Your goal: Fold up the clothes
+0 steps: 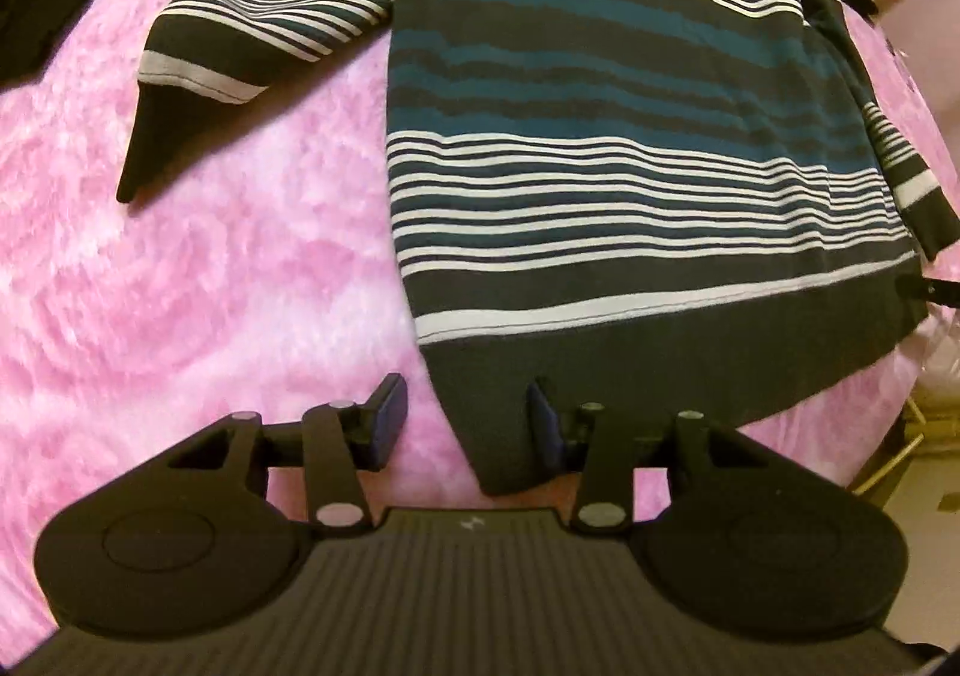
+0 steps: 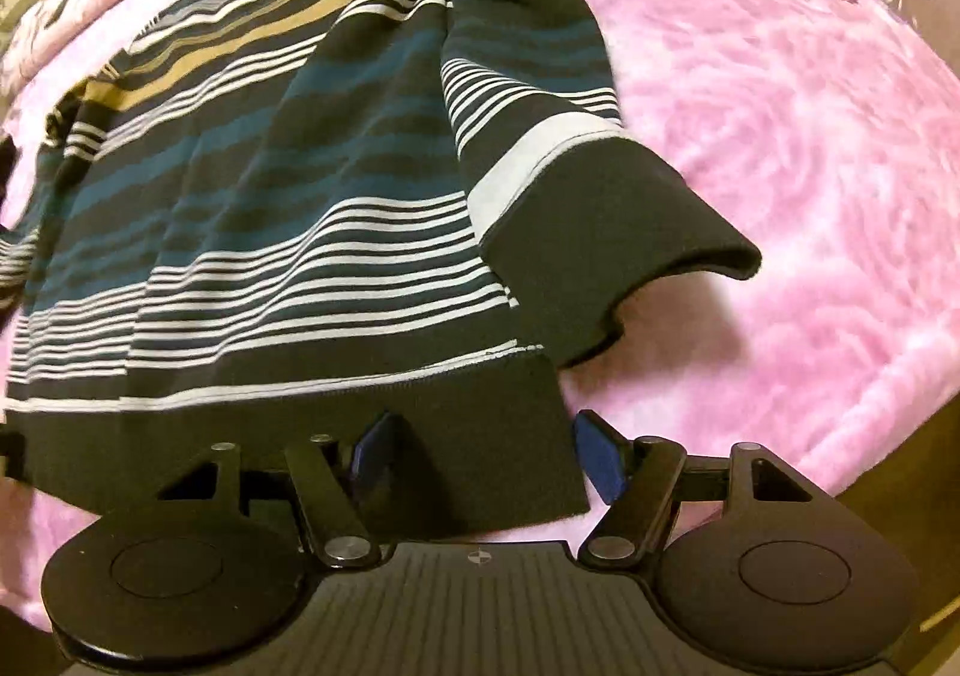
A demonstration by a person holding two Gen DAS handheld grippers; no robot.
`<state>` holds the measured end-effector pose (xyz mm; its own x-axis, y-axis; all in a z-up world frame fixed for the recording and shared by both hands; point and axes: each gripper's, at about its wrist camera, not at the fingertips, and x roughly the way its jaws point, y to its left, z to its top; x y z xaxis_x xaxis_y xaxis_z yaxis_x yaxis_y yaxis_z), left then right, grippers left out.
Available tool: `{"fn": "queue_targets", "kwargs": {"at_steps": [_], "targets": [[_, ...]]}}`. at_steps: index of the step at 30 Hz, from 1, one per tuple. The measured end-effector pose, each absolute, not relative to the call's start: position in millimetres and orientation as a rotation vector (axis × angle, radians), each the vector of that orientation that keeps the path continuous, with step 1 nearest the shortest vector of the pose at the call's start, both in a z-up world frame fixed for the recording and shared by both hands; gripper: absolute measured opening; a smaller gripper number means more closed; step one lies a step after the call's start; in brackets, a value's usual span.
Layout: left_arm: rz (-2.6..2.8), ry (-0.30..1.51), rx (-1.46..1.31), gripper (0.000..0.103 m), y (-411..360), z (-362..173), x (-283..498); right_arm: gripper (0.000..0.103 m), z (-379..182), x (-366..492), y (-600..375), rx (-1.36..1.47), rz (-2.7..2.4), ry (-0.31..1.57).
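Fingers [image 1: 390, 424] of both grippers spread around sweater [image 1: 600, 135] hem

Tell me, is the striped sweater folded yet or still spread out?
Spread out: the striped sweater lies flat on the pink blanket, sleeves out at the sides, hem unfolded.

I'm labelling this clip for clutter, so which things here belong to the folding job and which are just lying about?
Part of the job:
striped sweater, spread flat
left gripper, open at the sweater's hem corner
right gripper, open at the other hem corner

Just lying about:
pink blanket underneath
black garment at the far left edge
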<state>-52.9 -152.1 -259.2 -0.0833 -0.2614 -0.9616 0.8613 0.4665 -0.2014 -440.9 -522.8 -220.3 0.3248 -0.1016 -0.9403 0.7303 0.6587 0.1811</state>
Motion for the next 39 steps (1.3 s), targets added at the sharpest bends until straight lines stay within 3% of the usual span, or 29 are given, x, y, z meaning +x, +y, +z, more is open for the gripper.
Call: {"fn": "queue_targets", "kwargs": {"at_steps": [3,4,6,13,16,27,28,29,30,31,33,37,39], "targets": [[-1.051,1.338,0.578,0.007,-151,-254,-57,0.047,-221,-448,-534,0.722,-0.614,1.105],[-1.059,1.333,0.585,0.006,-152,-253,-58,0.028,-221,-449,-538,0.735,-0.615,1.106],[-1.223,1.27,0.729,0.005,-150,-243,-62,0.004,-218,-447,-543,0.726,-0.6,1.131],[-1.38,1.201,0.787,0.005,-111,-174,-57,0.002,-159,-442,-528,0.553,-0.542,1.215],[-1.39,1.208,0.818,0.0,-87,-157,-69,0.002,-134,-458,-518,0.505,-0.554,1.267],[-1.388,1.368,0.821,0.0,-65,-198,-93,0.003,-171,-465,-513,0.407,-0.611,1.398],[-1.375,1.376,0.822,0.0,-64,-196,-88,0.009,-170,-465,-510,0.395,-0.613,1.401],[-1.357,1.358,0.834,0.001,-63,-191,-83,0.025,-168,-464,-507,0.373,-0.616,1.401],[-1.34,1.34,0.847,0.004,-61,-187,-78,0.06,-166,-459,-504,0.329,-0.622,1.395],[-1.32,1.319,0.861,0.007,-61,-183,-72,0.076,-163,-454,-501,0.289,-0.624,1.384],[-1.265,1.258,0.887,0.023,-65,-179,-52,0.076,-155,-439,-498,0.263,-0.595,1.346],[-1.196,1.134,0.842,0.034,-90,-176,-14,0.076,-149,-397,-494,0.277,-0.481,1.285],[-1.18,1.053,0.838,0.046,-108,-180,2,0.076,-148,-374,-489,0.278,-0.409,1.263]]}}
